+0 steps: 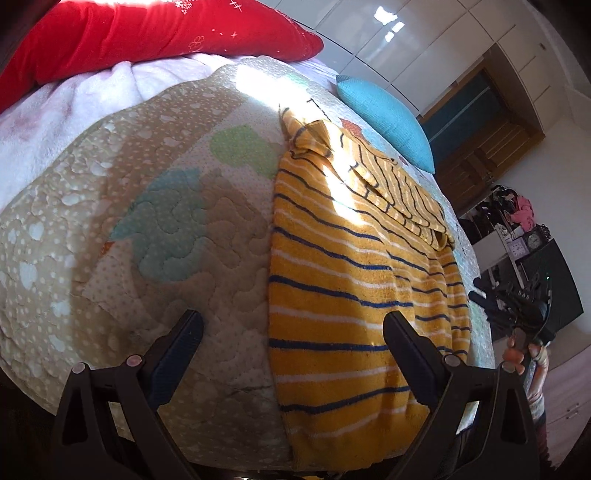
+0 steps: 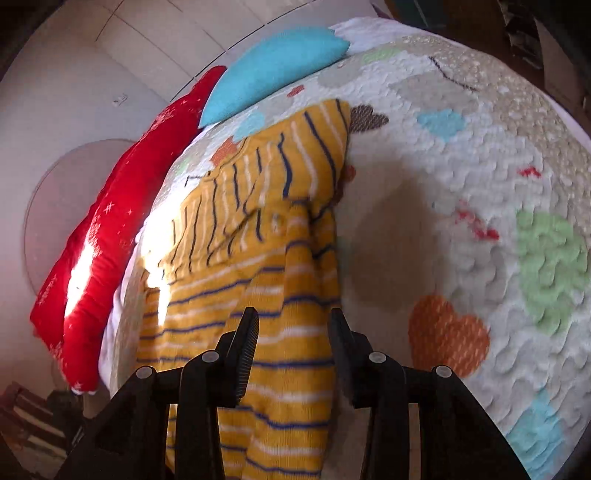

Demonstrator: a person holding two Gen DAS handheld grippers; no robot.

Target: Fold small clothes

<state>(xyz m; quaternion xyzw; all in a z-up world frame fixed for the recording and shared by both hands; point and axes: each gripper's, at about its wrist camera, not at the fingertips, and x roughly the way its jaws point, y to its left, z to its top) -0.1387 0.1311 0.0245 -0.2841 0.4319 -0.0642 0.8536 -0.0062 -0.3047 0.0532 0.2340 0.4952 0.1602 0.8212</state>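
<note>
A yellow striped knit garment [image 1: 332, 280] is laid flat on a quilted heart-patterned bedspread [image 1: 147, 221]. Red pillow [image 1: 147, 33], turquoise cushion [image 1: 388, 118], white wardrobe [image 1: 406, 37] are seen behind. Left gripper [image 1: 291, 325] and right gripper [image 2: 293, 325] are held apart, empty.

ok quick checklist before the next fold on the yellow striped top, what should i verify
1. Left gripper empty, jaws open: ok, nothing between them.
2. Right gripper free of cloth: ok, jaws apart above the top, not pinching it.
3. Sleeve folded in over the body: ok on one side; the other side cannot tell.
4. Top lying flat on the quilt: not ok, wrinkles near the collar, and the near end hangs over the bed edge.
5. Room to fold: ok, the blue cushion and red pillow lie clear of the top.
6. Sharp view of the hem: not ok, the right wrist view is blurred.
</note>
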